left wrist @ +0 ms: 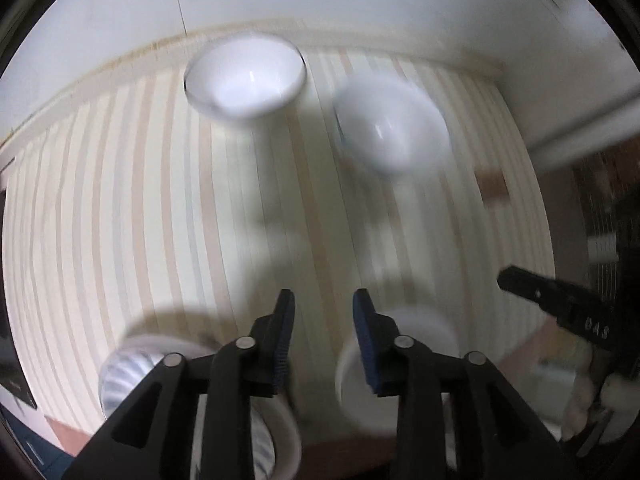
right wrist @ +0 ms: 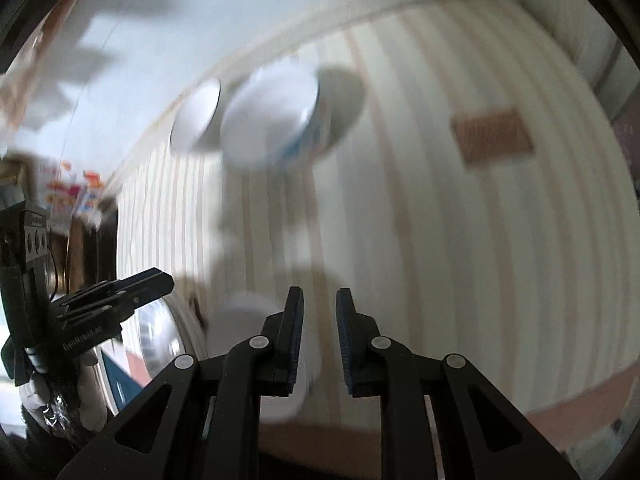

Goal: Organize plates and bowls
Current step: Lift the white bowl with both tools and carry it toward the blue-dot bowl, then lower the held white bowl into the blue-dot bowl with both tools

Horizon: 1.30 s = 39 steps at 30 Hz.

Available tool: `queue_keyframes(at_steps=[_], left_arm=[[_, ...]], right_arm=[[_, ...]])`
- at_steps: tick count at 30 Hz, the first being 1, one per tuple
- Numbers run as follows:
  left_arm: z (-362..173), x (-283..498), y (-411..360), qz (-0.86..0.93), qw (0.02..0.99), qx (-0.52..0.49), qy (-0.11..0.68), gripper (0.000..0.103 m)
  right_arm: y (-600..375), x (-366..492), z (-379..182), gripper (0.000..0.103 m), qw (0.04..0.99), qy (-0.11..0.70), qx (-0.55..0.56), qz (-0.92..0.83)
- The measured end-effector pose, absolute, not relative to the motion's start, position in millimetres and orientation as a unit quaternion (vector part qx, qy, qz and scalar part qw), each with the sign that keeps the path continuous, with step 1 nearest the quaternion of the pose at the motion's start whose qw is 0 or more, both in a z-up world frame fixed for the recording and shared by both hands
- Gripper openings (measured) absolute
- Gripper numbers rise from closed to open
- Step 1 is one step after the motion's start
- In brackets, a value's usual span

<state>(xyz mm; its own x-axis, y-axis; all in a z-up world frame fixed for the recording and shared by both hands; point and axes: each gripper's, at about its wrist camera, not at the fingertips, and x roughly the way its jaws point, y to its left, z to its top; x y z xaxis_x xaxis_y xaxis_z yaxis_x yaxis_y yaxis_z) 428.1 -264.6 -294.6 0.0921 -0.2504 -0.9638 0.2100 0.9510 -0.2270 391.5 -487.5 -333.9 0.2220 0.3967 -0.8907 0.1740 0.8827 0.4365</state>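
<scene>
Left wrist view
Left gripper (left wrist: 323, 300): jaws slightly spread, nothing between the blue pads, pointing down at the striped tablecloth (left wrist: 160, 200)
Far bowl (left wrist: 245, 76): white, upright, well ahead of the fingers by the wall
Second bowl (left wrist: 394, 128): white, ahead and to the right, blurred
Ribbed dish (left wrist: 128, 368): just below, left of the fingers
Plain white dish (left wrist: 416, 328): just below, right of the fingers
Right gripper (left wrist: 520, 280): far right, state cannot be told here

Right wrist view
Right gripper (right wrist: 319, 300): jaws slightly spread, pinching nothing
2 bowls: blue-sided bowl (right wrist: 272, 120) ahead, white bowl (right wrist: 196, 116) just left of it
White dish (right wrist: 248, 320): below, left of the fingers
Brown patch (right wrist: 492, 136): ahead, to the right
</scene>
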Motion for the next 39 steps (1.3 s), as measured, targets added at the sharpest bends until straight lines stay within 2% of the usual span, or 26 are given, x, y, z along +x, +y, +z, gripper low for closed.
queue_keyframes(at_steps=[2, 6, 14, 16, 18, 19, 28, 39], left_arm=[[-301, 459, -265, -0.151, 0.737, -0.036, 0.658, 0.028], [-318, 502, -275, -0.151, 0.725, -0.067, 0.669, 0.028], [-351, 531, -297, -0.155, 0.697, -0.069, 0.697, 0.028], [-355, 534, -301, -0.166, 0.697, -0.071, 0.693, 0.025], [-355, 532, -305, -0.177, 0.702, -0.069, 0.687, 0.018], [-353, 532, -306, -0.179, 0.703, -0.065, 0.686, 0.017], [-341, 520, -306, -0.183, 0.71, -0.033, 0.68, 0.017], [-280, 468, -283, -0.204, 0.72, -0.026, 0.663, 0.017]], right_arm=[[-494, 421, -332, 0.029, 0.757, 0.608, 0.23, 0.067], [-500, 475, -342, 0.029, 0.753, 0.603, 0.255, 0.066], [-495, 533, -373, 0.029, 0.735, 0.621, 0.264, 0.06], [-487, 533, -380, 0.027, 0.733, 0.626, 0.259, 0.057], [-485, 533, -385, 0.014, 0.736, 0.627, 0.251, 0.051], [-483, 533, -385, 0.014, 0.738, 0.627, 0.244, 0.045], [-473, 527, -374, 0.013, 0.746, 0.624, 0.227, 0.048], [-454, 461, -305, 0.014, 0.763, 0.609, 0.207, 0.064]])
